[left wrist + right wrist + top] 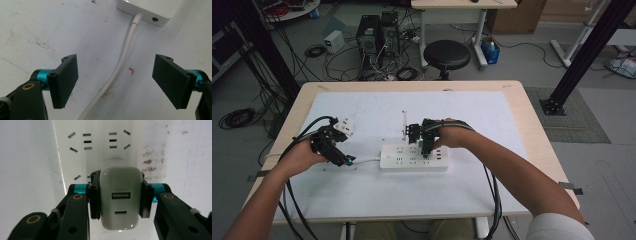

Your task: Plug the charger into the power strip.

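A white power strip point(413, 157) lies on the white mat near the table's front middle, its white cable point(117, 67) running off its left end. My right gripper point(120, 195) is shut on a white USB charger point(120, 200), held over the strip's sockets point(98, 141); whether it is seated in the strip I cannot tell. In the high view the right gripper point(426, 149) stands on the strip's right half. My left gripper point(347, 161) hovers just left of the strip, open, with the cable lying between its pads point(63, 83).
A white mat point(377, 190) covers most of the wooden table point(532, 130). A small white block point(343, 126) sits beside the left hand. Beyond the table stand a black stool point(447, 54), computer towers point(377, 32) and floor cables. A red speck point(131, 71) marks the mat.
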Demonstrator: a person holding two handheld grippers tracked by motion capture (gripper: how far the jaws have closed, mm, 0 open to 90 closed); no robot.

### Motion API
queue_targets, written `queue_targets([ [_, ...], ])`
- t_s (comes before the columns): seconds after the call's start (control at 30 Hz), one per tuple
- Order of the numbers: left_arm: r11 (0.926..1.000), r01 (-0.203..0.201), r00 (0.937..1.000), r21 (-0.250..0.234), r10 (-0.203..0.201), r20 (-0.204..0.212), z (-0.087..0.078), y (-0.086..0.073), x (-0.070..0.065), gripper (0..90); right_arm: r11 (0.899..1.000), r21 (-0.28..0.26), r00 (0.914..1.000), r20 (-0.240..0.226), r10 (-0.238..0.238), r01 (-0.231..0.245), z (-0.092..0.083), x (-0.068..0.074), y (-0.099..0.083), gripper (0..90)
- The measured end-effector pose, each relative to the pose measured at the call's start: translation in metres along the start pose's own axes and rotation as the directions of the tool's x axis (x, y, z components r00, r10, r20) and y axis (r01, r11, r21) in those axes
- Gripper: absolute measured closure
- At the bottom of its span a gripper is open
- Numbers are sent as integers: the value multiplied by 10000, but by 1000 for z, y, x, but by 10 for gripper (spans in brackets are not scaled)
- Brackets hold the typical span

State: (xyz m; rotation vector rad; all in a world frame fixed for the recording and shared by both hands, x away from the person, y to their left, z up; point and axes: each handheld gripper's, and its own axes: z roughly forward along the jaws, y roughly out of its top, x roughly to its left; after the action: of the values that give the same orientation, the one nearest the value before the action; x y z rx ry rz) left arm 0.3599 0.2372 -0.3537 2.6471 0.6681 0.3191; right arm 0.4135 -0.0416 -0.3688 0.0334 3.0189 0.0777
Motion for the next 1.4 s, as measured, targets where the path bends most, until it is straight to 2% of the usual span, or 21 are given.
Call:
queue_targets([
  [0.07, 10000, 49, 10000, -22, -48, 43, 0, -1, 0, 209, 10000, 17, 9999, -127, 29, -29, 1, -2, 0, 623],
  [0.23, 10000, 98, 9999, 6, -98, 49, 0, -3, 4, 209, 9999, -1, 9928, -1191, 143, -144, 3, -17, 0, 622],
  [0.4, 9999, 116, 9999, -6, -116, 111, 3, -1, 3, 209, 9997, -244, 9943, -1059, -120, 95, 5, -16, -2, 608],
  [0.47, 10000, 32, 9999, 31, -32, 119, 3, -1, 4, 209, 9998, -169, 9952, -972, -83, 67, 8, -14, -6, 444],
  [0.5, 10000, 43, 9999, 40, -43, 144, 3, -2, 4, 209, 9987, -409, 9938, -1077, 259, -304, 7, -15, -10, 371],
  [0.57, 10000, 57, 9999, 10, -57, 145, 3, -2, 5, 209, 9863, -1295, 9863, -1420, 837, -1023, 1, -19, -20, 270],
  [0.6, 10000, 70, 9999, -7, -70, 147, 2, -2, 6, 209, 9764, -1755, 9836, -1501, 997, -1257, -4, -20, -26, 210],
  [0.67, 9999, 105, 9998, -86, -104, 162, 2, -2, 7, 209, 9505, -2505, 9760, -1613, 1460, -1836, -15, -23, -39, 200],
  [0.73, 9999, 61, 9999, -83, -59, 136, 2, -1, 7, 209, 9291, -2826, 9689, -1334, 2084, -2387, -24, -26, -48, 199],
  [0.77, 9998, 98, 9998, -146, -95, 149, 2, -1, 7, 209, 9099, -3060, 9597, -1118, 2579, -2802, -30, -26, -54, 176],
  [0.8, 9999, 58, 9999, -117, -57, 136, 2, -1, 6, 209, 9002, -3217, 9559, -1010, 2757, -2937, -35, -27, -60, 79],
  [0.87, 9999, 13, 9999, -109, -11, 140, 2, -1, 6, 209, 8904, -3188, 9450, -722, 3190, -3249, -43, -27, -70, 36],
  [0.93, 9998, 62, 9999, -172, -60, 119, 1, -1, 5, 209, 8900, -2790, 9327, -1030, 3457, -3607, -47, -29, -80, 36],
  [1.03, 9997, 59, 9999, -248, -56, 123, 0, -1, 4, 209, 9144, -2245, 9413, -1033, 3213, -3368, -50, -23, -87, 15],
  [1.13, 9998, -19, 10000, -207, 21, 96, -2, -1, 4, 209, 9211, -1890, 9402, -598, 3352, -3404, -51, -19, -90, 6],
  [1.17, 9997, -27, 10000, -258, 28, 73, -4, -1, 3, 209, 9289, -1702, 9441, -357, 3277, -3289, -52, -18, -91, 6],
  [1.2, 9997, -77, 9999, -246, 78, 65, -5, -2, 3, 209, 9285, -1518, 9397, -45, 3421, -3388, -55, -14, -95, 6],
  [1.23, 9996, -101, 9999, -262, 102, 61, -6, -2, 3, 209, 9285, -1518, 9397, -45, 3421, -3388, -55, -14, -95, 6],
  [1.27, 9994, -58, 10000, -351, 59, 22, -8, -2, 2, 210, 9166, -1758, 9306, 71, 3660, -3592, -63, -11, -100, 6],
  [1.33, 9989, 18, 10000, -463, -17, 15, -8, -3, 1, 209, 9116, -1898, 9273, 144, 3739, -3646, -66, -11, -103, 6],
  [1.4, 9987, -7, 10000, -508, 7, -9, -12, -2, 2, 209, 8880, -2067, 9064, 126, 4222, -4107, -77, -6, -113, 7],
])
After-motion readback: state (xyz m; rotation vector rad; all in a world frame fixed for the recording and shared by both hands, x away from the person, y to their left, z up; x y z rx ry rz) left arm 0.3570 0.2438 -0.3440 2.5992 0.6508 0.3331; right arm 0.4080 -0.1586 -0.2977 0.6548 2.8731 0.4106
